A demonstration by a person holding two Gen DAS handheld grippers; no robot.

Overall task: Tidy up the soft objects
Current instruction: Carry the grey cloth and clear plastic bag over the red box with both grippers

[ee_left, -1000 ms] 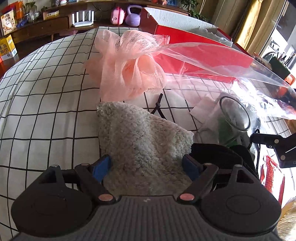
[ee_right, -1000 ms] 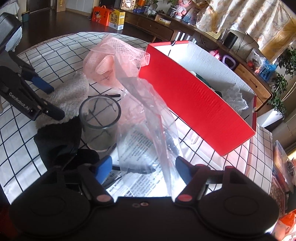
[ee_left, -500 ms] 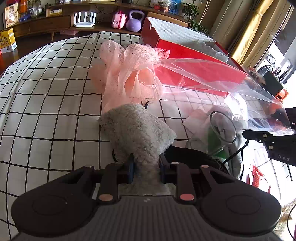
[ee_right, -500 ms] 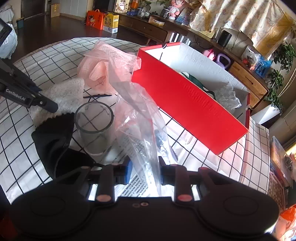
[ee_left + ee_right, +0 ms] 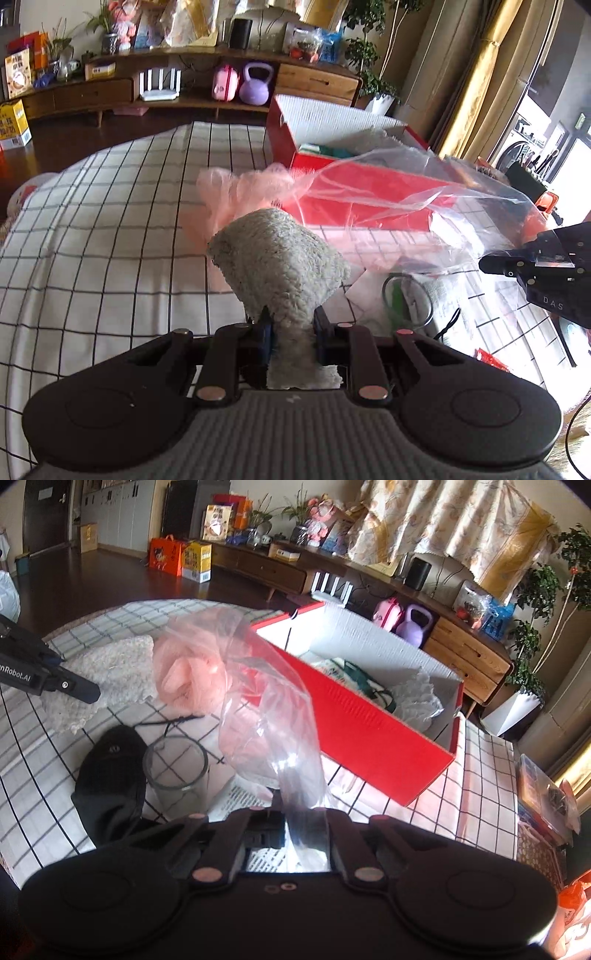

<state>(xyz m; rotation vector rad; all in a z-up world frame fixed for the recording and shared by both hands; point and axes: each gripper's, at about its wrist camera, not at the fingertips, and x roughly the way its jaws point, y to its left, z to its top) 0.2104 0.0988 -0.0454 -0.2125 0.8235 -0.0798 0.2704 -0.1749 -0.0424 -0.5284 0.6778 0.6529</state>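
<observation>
- Since the earlier frames both grippers have come up off the counter (image 5: 110, 229), each carrying its catch: the fluffy grey cloth (image 5: 277, 266) has left the checked cover and now hangs folded in the air, and the clear plastic bag (image 5: 273, 716) has been drawn up with it.
- Red box (image 5: 362, 723), the landmark: it stands open on the counter, white inside, with soft things lying in it.
- Clear plastic bag: it stretches across the front wall of the red box; the right gripper (image 5: 306, 834) has its jaws clenched fully on the bag's near end.
- Fluffy grey cloth: it is held up in front of the red box and to its left; the left gripper (image 5: 291, 332) is grasping its lower end, jaws closing on it.
- Pink mesh puff (image 5: 192, 675): it lies against the near left corner of the red box.
- Black cloth (image 5: 110, 771): it lies in front of the red box, well apart from it.
- Glass cup (image 5: 177, 771): it stands upright just beside the black cloth, on the red-box side.
</observation>
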